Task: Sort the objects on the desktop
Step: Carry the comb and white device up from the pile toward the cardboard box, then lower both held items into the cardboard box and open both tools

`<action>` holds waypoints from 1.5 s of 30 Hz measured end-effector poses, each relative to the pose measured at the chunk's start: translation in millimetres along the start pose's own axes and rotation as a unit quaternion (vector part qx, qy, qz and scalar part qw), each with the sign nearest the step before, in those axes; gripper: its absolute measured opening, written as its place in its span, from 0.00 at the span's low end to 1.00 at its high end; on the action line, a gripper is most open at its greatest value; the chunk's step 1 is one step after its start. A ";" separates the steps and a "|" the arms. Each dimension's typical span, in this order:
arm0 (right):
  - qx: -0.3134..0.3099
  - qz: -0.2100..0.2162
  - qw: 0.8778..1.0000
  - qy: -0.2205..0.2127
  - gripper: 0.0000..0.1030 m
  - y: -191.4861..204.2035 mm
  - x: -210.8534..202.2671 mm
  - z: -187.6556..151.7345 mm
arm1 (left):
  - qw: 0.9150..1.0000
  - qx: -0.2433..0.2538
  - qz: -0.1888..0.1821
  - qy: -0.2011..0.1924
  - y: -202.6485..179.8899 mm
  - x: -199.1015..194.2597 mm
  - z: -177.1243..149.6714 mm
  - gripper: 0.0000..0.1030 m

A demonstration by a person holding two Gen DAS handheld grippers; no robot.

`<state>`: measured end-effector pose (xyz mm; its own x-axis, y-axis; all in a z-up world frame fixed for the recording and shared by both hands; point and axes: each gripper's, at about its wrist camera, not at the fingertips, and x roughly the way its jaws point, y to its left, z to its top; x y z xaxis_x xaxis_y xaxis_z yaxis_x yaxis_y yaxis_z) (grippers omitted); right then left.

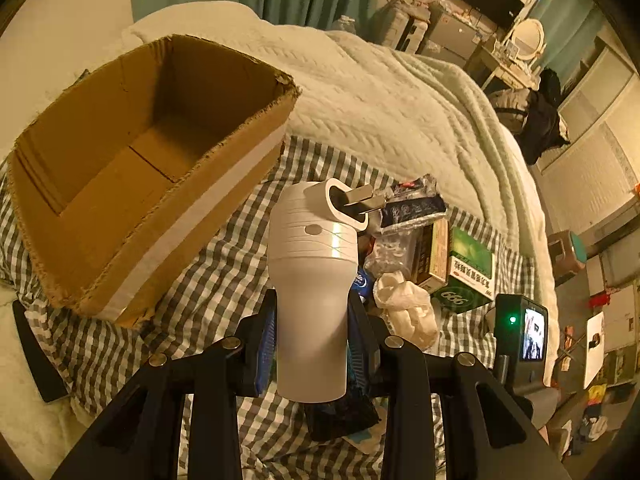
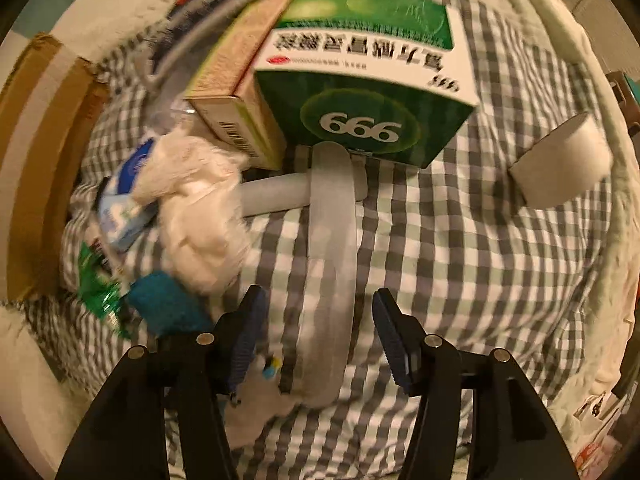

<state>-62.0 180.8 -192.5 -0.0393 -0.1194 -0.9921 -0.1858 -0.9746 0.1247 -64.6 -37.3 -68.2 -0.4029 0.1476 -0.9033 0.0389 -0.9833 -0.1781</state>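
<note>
My left gripper (image 1: 312, 344) clamps the white tumbler (image 1: 312, 292) upright above the checked cloth (image 1: 208, 280) | cardboard box (image 1: 132, 160) far left | my right gripper (image 2: 316, 344) gapes wide, straddling a white band (image 2: 332, 248) | green 999 box (image 2: 372, 92) beyond

Motion-blurred wrappers (image 2: 120, 216) at left; cardboard box (image 2: 36, 152) cut by frame edge.

On the bed, you have the cardboard box (image 1: 132, 160) at left, with the checked cloth (image 1: 224, 280) under it. Right of the box sits the clutter (packets, tissue), and the medicine box (image 1: 470, 268) lies at its right edge.
</note>
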 end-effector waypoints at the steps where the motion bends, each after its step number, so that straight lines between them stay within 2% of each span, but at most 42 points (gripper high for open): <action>1: 0.003 0.000 1.000 0.007 0.54 -1.6 4.9 1.7 | 1.000 0.002 0.001 0.002 -0.8 2.5 0.6 0.32; 2: 0.005 0.000 1.000 0.013 0.54 -3.0 8.9 2.8 | 1.000 0.005 0.002 0.004 -2.9 5.4 1.1 0.32; 3: 0.005 0.000 1.000 0.015 0.48 -4.0 10.9 3.4 | 1.000 0.007 0.003 0.005 -4.0 7.6 1.9 0.32; 5: -0.001 -0.005 1.000 0.013 0.26 -4.6 9.7 4.1 | 1.000 0.010 0.004 0.008 -6.5 10.9 3.3 0.32; 9: -0.036 -0.018 0.999 0.009 0.25 -3.1 -2.2 3.4 | 1.000 0.013 -0.002 0.009 -10.4 9.4 4.2 0.32; 13: -0.034 -0.018 0.999 -0.004 0.25 -10.4 -23.2 -2.0 | 1.000 0.021 -0.004 -0.001 -10.7 -0.5 3.2 0.32; 18: -0.045 -0.032 0.998 -0.044 0.25 -9.9 -75.6 -15.4 | 1.000 0.005 -0.014 -0.017 3.0 -23.3 3.3 0.32; 21: -0.047 -0.012 0.996 -0.081 0.25 3.5 -119.4 -23.4 | 0.999 -0.005 -0.017 -0.032 14.4 -39.7 5.6 0.32; 25: -0.071 0.007 0.987 -0.145 0.25 55.3 -170.1 -25.2 | 0.998 -0.006 -0.011 -0.064 34.0 -67.0 9.4 0.32; 29: -0.121 0.026 0.971 -0.205 0.25 117.1 -215.7 -39.3 | 0.995 -0.001 0.009 -0.101 59.6 -92.0 15.7 0.32; 32: -0.153 0.045 0.960 -0.229 0.25 160.5 -232.9 -46.7 | 0.993 -0.017 0.018 -0.117 83.9 -103.5 18.6 0.32; 35: -0.179 0.064 0.952 -0.239 0.25 198.3 -238.7 -52.9 | 0.992 -0.049 0.009 -0.113 110.4 -105.7 22.0 0.32; 39: -0.219 0.081 0.942 -0.242 0.25 241.3 -232.2 -55.4 | 0.991 -0.059 0.023 -0.120 132.2 -102.5 28.7 0.32; 45: -0.214 0.109 0.942 -0.233 0.25 260.9 -212.6 -32.0 | 0.989 -0.072 0.038 -0.126 154.9 -89.2 43.6 0.32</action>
<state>-70.8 -54.1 50.4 -0.4767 -0.3266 -0.8161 0.2855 -0.9356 0.2076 -62.5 -207.5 1.9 -0.6089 0.0239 -0.7929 0.2002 -0.9625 -0.1828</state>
